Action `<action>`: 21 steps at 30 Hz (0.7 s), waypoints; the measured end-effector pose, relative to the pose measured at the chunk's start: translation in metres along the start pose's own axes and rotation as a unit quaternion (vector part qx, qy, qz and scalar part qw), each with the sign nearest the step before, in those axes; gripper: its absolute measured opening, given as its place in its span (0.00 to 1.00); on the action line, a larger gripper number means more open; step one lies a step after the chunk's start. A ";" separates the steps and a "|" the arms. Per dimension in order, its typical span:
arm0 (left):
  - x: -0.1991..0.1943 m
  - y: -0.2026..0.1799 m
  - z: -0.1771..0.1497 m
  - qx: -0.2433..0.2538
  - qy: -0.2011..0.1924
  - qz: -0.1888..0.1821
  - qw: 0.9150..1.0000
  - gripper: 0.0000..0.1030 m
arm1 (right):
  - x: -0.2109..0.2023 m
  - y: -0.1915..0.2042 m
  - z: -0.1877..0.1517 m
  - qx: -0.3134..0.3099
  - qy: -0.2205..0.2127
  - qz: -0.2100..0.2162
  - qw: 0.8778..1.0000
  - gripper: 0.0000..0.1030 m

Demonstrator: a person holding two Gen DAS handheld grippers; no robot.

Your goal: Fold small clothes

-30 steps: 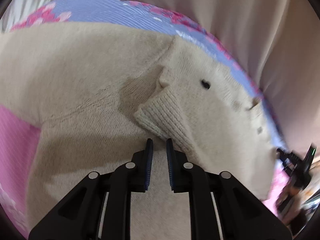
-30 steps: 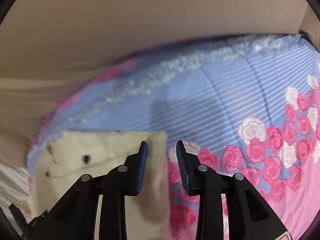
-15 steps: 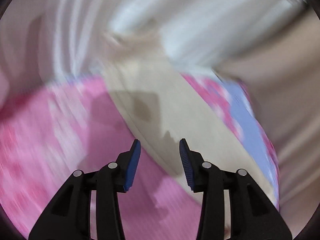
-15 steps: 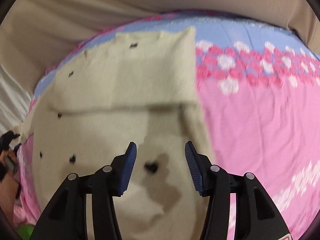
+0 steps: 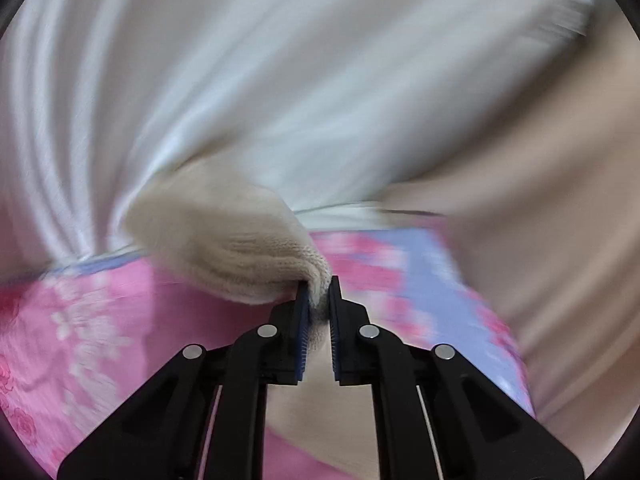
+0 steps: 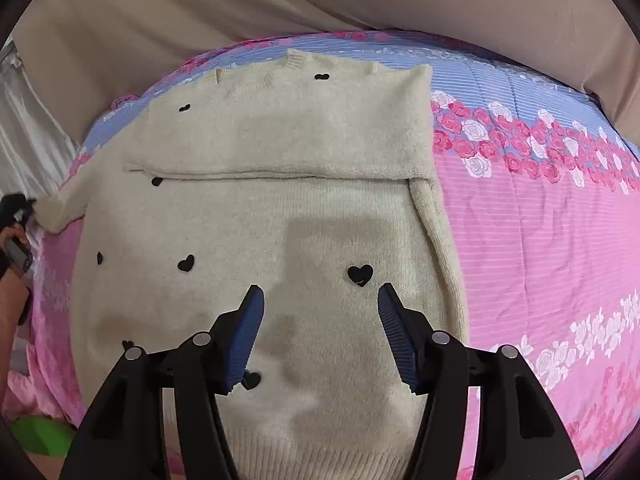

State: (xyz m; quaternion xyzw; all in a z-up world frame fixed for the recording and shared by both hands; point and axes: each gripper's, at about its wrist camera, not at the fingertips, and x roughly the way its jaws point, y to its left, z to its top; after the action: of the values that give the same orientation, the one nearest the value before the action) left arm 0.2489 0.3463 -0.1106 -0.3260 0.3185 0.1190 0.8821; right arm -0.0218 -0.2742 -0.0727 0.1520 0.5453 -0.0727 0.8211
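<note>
A cream knit sweater [image 6: 280,208] with small black hearts lies flat on the bed, neck at the far side. One sleeve [image 6: 280,148] is folded across its chest. My left gripper [image 5: 319,292] is shut on the ribbed end of the other sleeve [image 5: 240,248], which hangs lifted over the bedspread; that view is blurred. In the right wrist view this sleeve end [image 6: 60,208] reaches the far left edge. My right gripper [image 6: 320,300] hovers over the sweater's lower body, jaws opening, nothing between its pads.
The bedspread [image 6: 540,220] is pink with rose bands and a blue striped strip at the far side. Beige padding [image 6: 200,8] rises behind the bed. A white curtain [image 5: 240,80] hangs past the left edge. Something green [image 6: 36,436] lies at the lower left.
My left gripper swung off the sweater's body to its side, opened, then shut on the sleeve end. My right gripper came back from the sweater's far corner over its body and spread wider.
</note>
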 end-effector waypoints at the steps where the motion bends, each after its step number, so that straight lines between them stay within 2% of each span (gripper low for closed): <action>1: -0.017 -0.037 -0.004 0.038 -0.009 -0.036 0.999 0.07 | -0.001 0.001 0.001 0.003 -0.003 0.005 1.000 0.56; 3: -0.038 -0.085 -0.014 0.084 -0.010 -0.089 0.992 0.07 | -0.004 0.002 0.001 0.002 -0.009 0.010 1.000 0.56; 5: -0.066 -0.143 -0.039 0.140 -0.001 -0.156 0.978 0.07 | -0.007 0.004 0.000 0.003 -0.017 0.014 1.000 0.56; 6: -0.079 -0.177 -0.059 0.172 0.012 -0.194 0.966 0.08 | -0.008 0.002 0.000 0.005 -0.020 0.015 1.000 0.56; 8: -0.096 -0.217 -0.095 0.214 0.034 -0.235 0.948 0.08 | -0.012 -0.004 -0.003 0.015 -0.028 0.019 0.999 0.56; 9: -0.104 -0.241 -0.122 0.241 0.052 -0.258 0.934 0.08 | -0.013 -0.008 -0.004 0.023 -0.031 0.019 0.999 0.56; 11: -0.111 -0.274 -0.174 0.275 0.093 -0.287 0.913 0.08 | -0.015 -0.017 -0.009 0.039 -0.035 0.020 0.998 0.56; 12: -0.108 -0.288 -0.203 0.283 0.127 -0.297 0.903 0.09 | -0.016 -0.022 -0.011 0.047 -0.037 0.020 0.998 0.56; 14: -0.094 -0.307 -0.261 0.304 0.190 -0.293 0.887 0.12 | -0.016 -0.035 -0.017 0.064 -0.039 0.017 0.997 0.56; 15: -0.086 -0.311 -0.287 0.315 0.212 -0.277 0.883 0.12 | -0.016 -0.040 -0.020 0.071 -0.039 0.014 0.997 0.56; 16: -0.076 -0.312 -0.319 0.329 0.245 -0.260 0.874 0.12 | -0.015 -0.046 -0.023 0.080 -0.038 0.011 0.996 0.56; 18: -0.066 -0.308 -0.360 0.345 0.292 -0.237 0.860 0.12 | -0.016 -0.057 -0.027 0.090 -0.038 0.001 0.995 0.56; 19: -0.069 -0.299 -0.375 0.351 0.303 -0.232 0.855 0.12 | -0.018 -0.061 -0.027 0.093 -0.040 -0.001 0.995 0.56; 21: -0.097 -0.280 -0.382 0.353 0.296 -0.238 0.855 0.15 | -0.021 -0.068 -0.022 0.096 -0.048 0.007 0.994 0.58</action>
State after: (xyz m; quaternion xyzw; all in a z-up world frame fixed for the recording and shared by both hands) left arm 0.1063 -0.1154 -0.1322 -0.0787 0.4977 -0.3172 0.8034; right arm -0.0689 -0.3314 -0.0732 0.2305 0.4945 -0.1262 0.8285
